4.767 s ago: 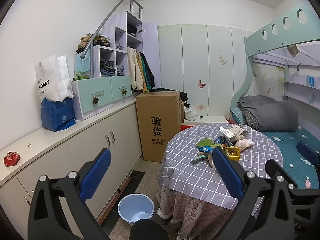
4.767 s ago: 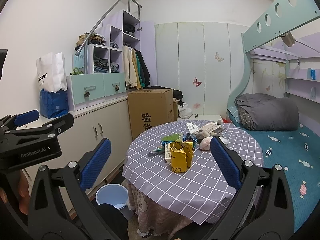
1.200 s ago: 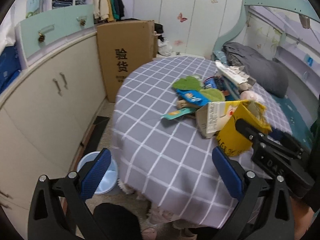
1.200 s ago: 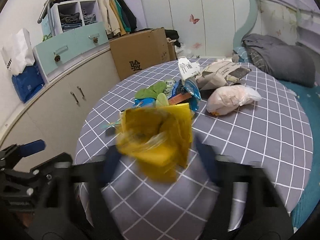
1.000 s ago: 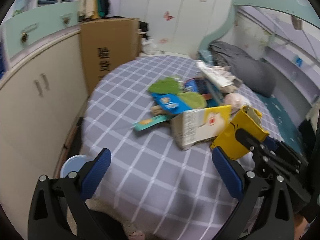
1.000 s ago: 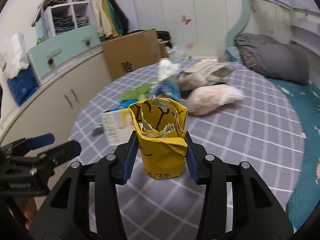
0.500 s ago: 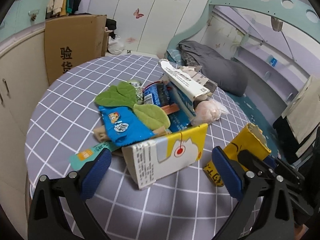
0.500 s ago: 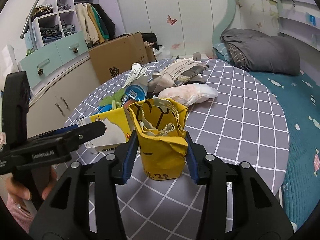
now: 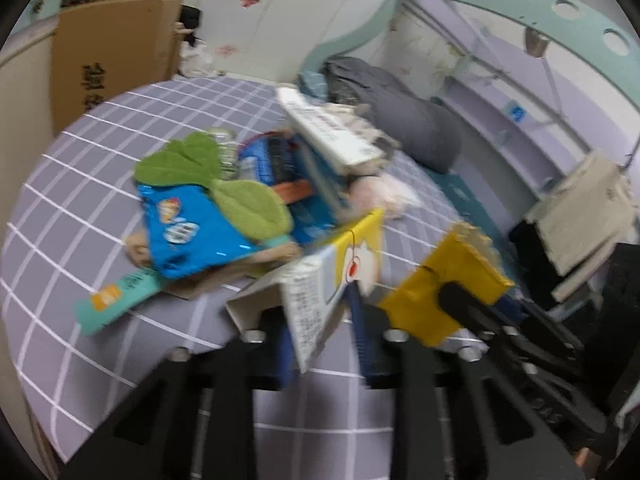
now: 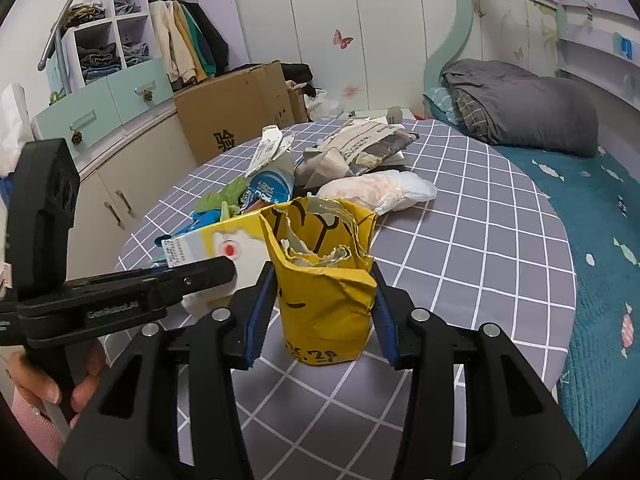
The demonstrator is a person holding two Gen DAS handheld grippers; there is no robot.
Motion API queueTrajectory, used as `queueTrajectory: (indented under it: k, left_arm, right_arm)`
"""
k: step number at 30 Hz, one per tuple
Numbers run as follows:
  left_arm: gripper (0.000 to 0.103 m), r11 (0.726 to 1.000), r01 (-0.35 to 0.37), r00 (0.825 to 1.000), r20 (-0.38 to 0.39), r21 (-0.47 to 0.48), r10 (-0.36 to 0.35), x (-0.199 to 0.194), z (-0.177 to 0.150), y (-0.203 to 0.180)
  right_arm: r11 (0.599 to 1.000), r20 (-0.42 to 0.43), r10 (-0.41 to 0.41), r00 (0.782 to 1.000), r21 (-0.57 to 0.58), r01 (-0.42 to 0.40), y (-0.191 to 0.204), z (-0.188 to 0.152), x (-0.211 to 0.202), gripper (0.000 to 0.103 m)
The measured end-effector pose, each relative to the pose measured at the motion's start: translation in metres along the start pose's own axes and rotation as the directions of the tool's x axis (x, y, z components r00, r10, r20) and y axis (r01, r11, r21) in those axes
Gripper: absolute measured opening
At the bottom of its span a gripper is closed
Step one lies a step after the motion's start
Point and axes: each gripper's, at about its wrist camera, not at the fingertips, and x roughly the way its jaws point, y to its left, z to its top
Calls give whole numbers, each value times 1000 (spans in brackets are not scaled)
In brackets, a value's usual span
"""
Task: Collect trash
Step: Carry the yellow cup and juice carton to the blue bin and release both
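Note:
A torn yellow paper bag point(image 10: 324, 280) stands on the round table's grey checked cloth point(image 10: 480, 260), and my right gripper point(image 10: 323, 270) is shut on its sides. The bag point(image 9: 444, 280) shows at the right of the blurred left wrist view. A white and yellow carton point(image 9: 320, 280) lies just left of it. My left gripper point(image 9: 320, 332) is closing, its blue pads on either side of the carton's lower corner and pressing it. The right wrist view shows the carton point(image 10: 208, 248) behind the left gripper's black fingers point(image 10: 192, 276), held by a person's hand point(image 10: 40, 384).
A pile of trash lies behind: a blue snack wrapper point(image 9: 188, 228), green leaf-shaped pieces point(image 9: 180, 160), crumpled papers point(image 10: 360, 148), a white plastic bag point(image 10: 380, 188). A cardboard box point(image 10: 232, 120) and cabinets point(image 10: 120, 176) stand left; a bed with a grey quilt point(image 10: 520, 108) right.
My left gripper swung down toward the table and its wide-open jaws came together on the white and yellow carton. The right gripper stayed shut on the yellow bag.

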Motion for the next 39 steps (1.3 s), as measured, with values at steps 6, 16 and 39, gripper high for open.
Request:
queueTrajectory:
  k: [6,16,39]
  left_arm:
    - [2,996,79,994,72,38,-81,-28,-6,-23]
    - [2,999,36,968,249,-30,-27,-137,-12,5]
    - [3,598,-541,807,-165,-591,568,-213,-90,346]
  right_arm:
    - [1000,25,-25,999,-18,26,10,3,-13,40]
    - [988,76,98,992,-129,-87,81,27,-40,40]
    - [786,-454,337,825,-347,-512,406,-45,200,62]
